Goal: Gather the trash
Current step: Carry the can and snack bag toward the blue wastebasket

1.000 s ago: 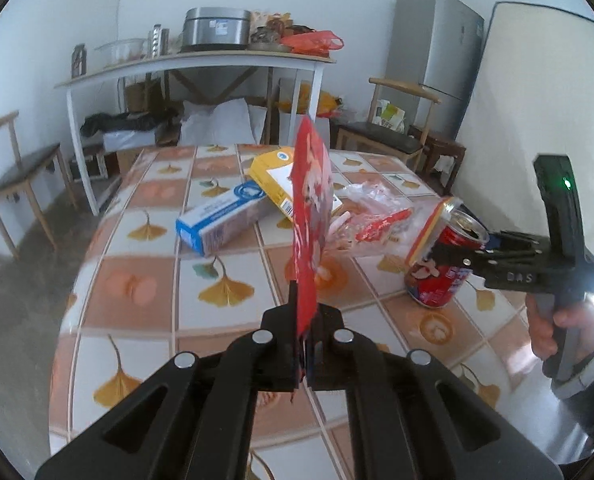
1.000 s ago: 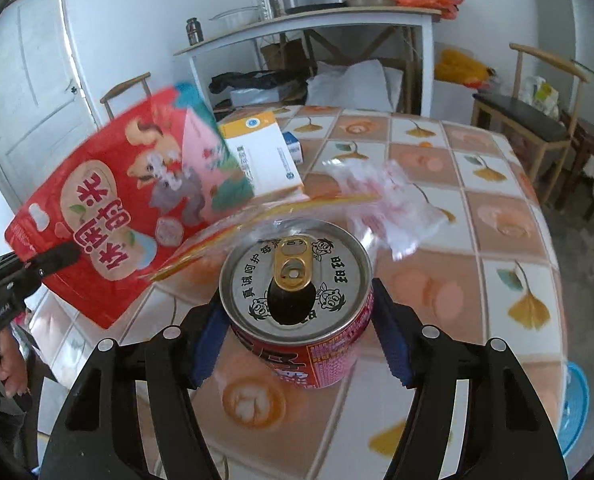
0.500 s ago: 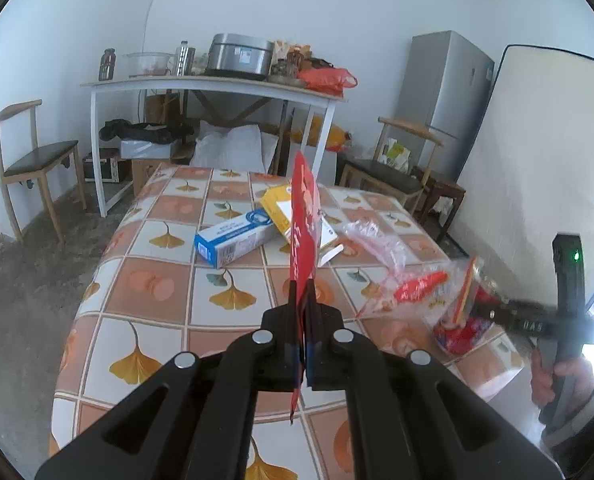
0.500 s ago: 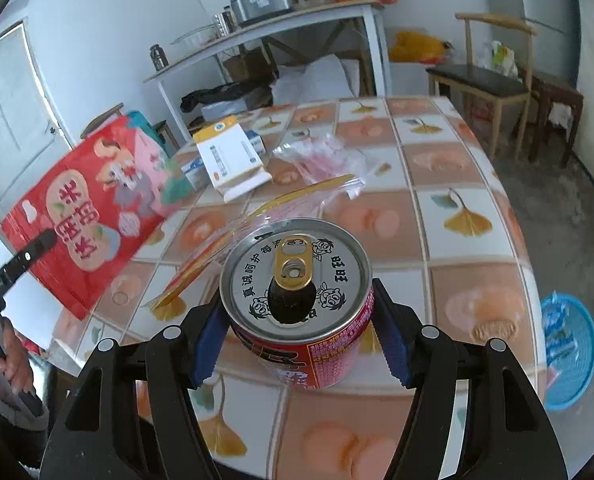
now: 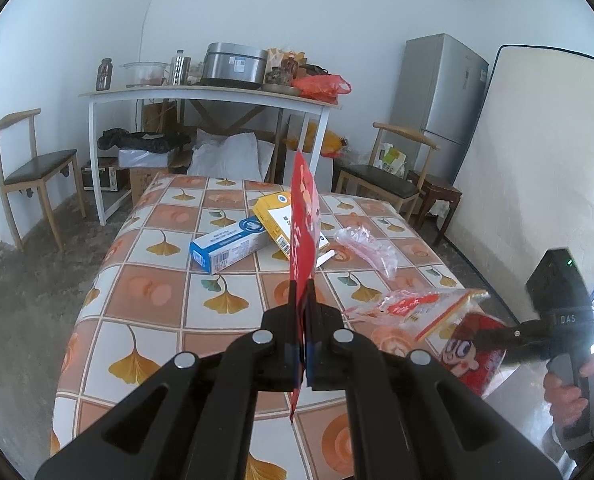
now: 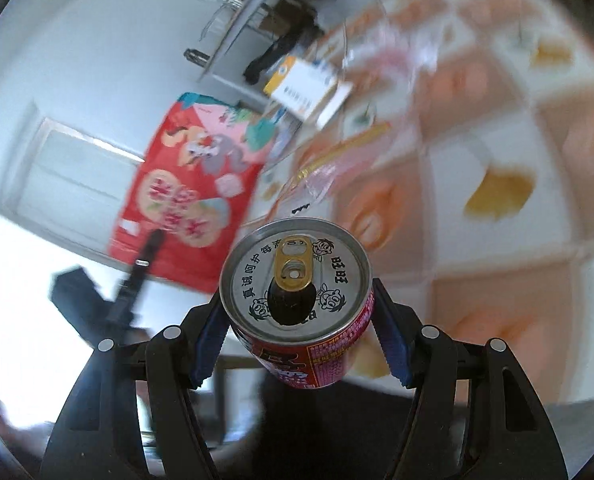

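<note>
Left gripper [image 5: 301,312] clamped shut on red snack bag [image 5: 304,224], held upright above table [image 5: 145,304]. Right gripper [image 6: 297,320] grips opened can [image 6: 297,280] by sides, off table edge, likely bound for bin. Boxes [image 5: 233,246], wrappers [image 5: 367,246] remain on table.

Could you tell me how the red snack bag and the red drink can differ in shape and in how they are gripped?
The red snack bag is flat and thin; the red drink can is a round cylinder. The left gripper pinches the bag's lower edge with jaws shut; the right gripper holds the can across its sides, jaws wide. Both are red, printed with cartoons, and held clear of the table.
</note>
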`<action>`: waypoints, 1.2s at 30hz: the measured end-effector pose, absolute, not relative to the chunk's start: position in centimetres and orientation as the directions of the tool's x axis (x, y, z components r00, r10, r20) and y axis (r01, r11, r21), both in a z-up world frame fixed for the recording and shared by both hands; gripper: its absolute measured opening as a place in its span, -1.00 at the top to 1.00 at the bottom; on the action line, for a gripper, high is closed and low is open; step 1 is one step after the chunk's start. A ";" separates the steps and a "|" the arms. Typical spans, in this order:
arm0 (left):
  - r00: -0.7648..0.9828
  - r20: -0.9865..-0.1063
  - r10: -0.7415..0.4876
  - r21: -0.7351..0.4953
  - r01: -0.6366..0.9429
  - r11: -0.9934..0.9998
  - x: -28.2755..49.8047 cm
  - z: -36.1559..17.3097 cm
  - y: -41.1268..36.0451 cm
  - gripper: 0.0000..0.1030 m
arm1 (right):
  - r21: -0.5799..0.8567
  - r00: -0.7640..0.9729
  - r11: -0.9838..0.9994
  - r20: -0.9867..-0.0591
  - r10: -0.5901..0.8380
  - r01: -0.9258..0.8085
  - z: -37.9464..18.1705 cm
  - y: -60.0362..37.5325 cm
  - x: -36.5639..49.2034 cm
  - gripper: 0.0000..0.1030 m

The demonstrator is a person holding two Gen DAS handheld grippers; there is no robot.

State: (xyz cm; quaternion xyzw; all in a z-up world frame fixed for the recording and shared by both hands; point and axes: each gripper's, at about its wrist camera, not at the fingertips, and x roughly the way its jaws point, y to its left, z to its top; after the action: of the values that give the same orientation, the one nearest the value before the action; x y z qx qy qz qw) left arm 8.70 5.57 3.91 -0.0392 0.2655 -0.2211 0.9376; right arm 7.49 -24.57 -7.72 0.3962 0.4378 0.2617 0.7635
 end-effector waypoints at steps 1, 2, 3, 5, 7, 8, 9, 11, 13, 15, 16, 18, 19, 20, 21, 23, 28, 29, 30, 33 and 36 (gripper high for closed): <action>0.760 -0.483 -0.435 -0.189 0.394 0.899 8.7 3.9 5.5 0.97 | 0.876 0.454 0.481 -0.414 0.789 -0.037 -8.5 -24.4 7.6 -0.22; 0.760 -0.485 -0.433 -0.186 0.394 0.900 8.6 3.9 5.5 0.97 | 0.897 0.438 0.441 -0.385 0.812 -0.030 -8.9 -24.1 7.5 -0.22; 0.759 -0.486 -0.432 -0.184 0.395 0.900 8.6 3.9 5.5 0.97 | 0.918 0.419 0.397 -0.351 0.837 -0.024 -9.3 -23.8 7.6 -0.22; 0.763 -0.485 -0.427 -0.178 0.392 0.903 8.6 3.9 5.5 0.97 | 0.944 0.391 0.328 -0.297 0.871 -0.014 -9.6 -23.2 7.9 -0.22; 0.768 -0.484 -0.419 -0.172 0.387 0.906 8.6 3.8 5.7 0.97 | 0.933 0.408 0.359 -0.315 0.857 -0.034 -8.4 -23.0 8.4 -0.22; 0.770 -0.484 -0.417 -0.171 0.384 0.907 8.7 3.8 5.8 0.97 | 0.916 0.435 0.398 -0.339 0.834 -0.048 -7.3 -23.2 8.7 -0.22; 0.770 -0.485 -0.415 -0.173 0.380 0.909 8.8 3.8 6.0 0.97 | 0.903 0.457 0.424 -0.353 0.816 -0.060 -6.4 -23.4 8.6 -0.22; 0.774 -0.485 -0.408 -0.174 0.372 0.912 8.9 3.8 6.3 0.97 | 0.869 0.524 0.484 -0.365 0.769 -0.106 -3.7 -24.1 9.2 -0.22; 0.777 -0.484 -0.402 -0.175 0.364 0.915 8.9 3.7 6.6 0.97 | 0.838 0.568 0.528 -0.368 0.736 -0.141 -2.0 -24.4 9.0 -0.22; 0.780 -0.482 -0.400 -0.181 0.358 0.916 8.9 3.7 6.9 0.97 | 0.788 0.621 0.593 -0.384 0.683 -0.165 -0.1 -24.8 8.6 -0.23; 0.780 -0.480 -0.401 -0.186 0.356 0.916 8.9 3.6 7.0 0.97 | 0.763 0.642 0.625 -0.398 0.655 -0.164 0.6 -24.9 8.3 -0.22; 0.778 -0.477 -0.408 -0.197 0.357 0.913 9.0 3.6 7.1 0.97 | 0.734 0.669 0.661 -0.416 0.616 -0.152 1.1 -25.0 8.0 -0.23; 0.777 -0.475 -0.413 -0.203 0.360 0.911 9.0 3.6 7.0 0.97 | 0.727 0.679 0.671 -0.421 0.602 -0.145 1.2 -25.1 7.7 -0.23; 0.775 -0.474 -0.419 -0.207 0.364 0.908 9.0 3.7 6.9 0.97 | 0.723 0.684 0.676 -0.422 0.594 -0.141 1.2 -25.2 7.6 -0.23; 0.773 -0.472 -0.424 -0.207 0.370 0.906 9.0 3.7 6.8 0.97 | 0.719 0.692 0.682 -0.425 0.583 -0.133 1.2 -25.6 7.2 -0.23; 0.773 -0.466 -0.430 -0.198 0.383 0.902 8.8 4.0 6.4 0.97 | 0.715 0.704 0.690 -0.430 0.565 -0.117 0.9 -26.9 6.7 -0.22; 0.775 -0.436 -0.457 -0.193 0.415 0.889 8.3 5.2 5.3 0.97 | 0.718 0.724 0.691 -0.435 0.535 -0.080 0.5 -28.4 6.2 -0.23; 0.775 -0.431 -0.462 -0.193 0.420 0.887 8.2 5.4 5.1 0.97 | 0.719 0.729 0.692 -0.435 0.528 -0.073 0.5 -28.8 6.0 -0.23; 0.775 -0.421 -0.471 -0.193 0.431 0.881 8.1 5.9 4.7 0.97 | 0.717 0.733 0.693 -0.434 0.524 -0.070 0.5 -28.9 6.0 -0.23; 0.771 -0.399 -0.496 -0.185 0.462 0.867 7.7 6.9 3.6 0.97 | 0.705 0.748 0.706 -0.434 0.503 -0.066 0.9 -29.3 5.8 -0.23; 0.761 -0.384 -0.523 -0.165 0.500 0.850 7.4 7.9 2.0 0.97 | 0.684 0.767 0.727 -0.433 0.474 -0.063 1.7 -29.9 4.9 -0.23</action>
State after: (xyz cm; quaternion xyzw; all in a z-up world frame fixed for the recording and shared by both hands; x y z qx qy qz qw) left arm 7.44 2.01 7.93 -0.0262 0.2124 -0.2726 0.9380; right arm 4.88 -29.95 1.66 0.3364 0.3052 0.1531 0.8776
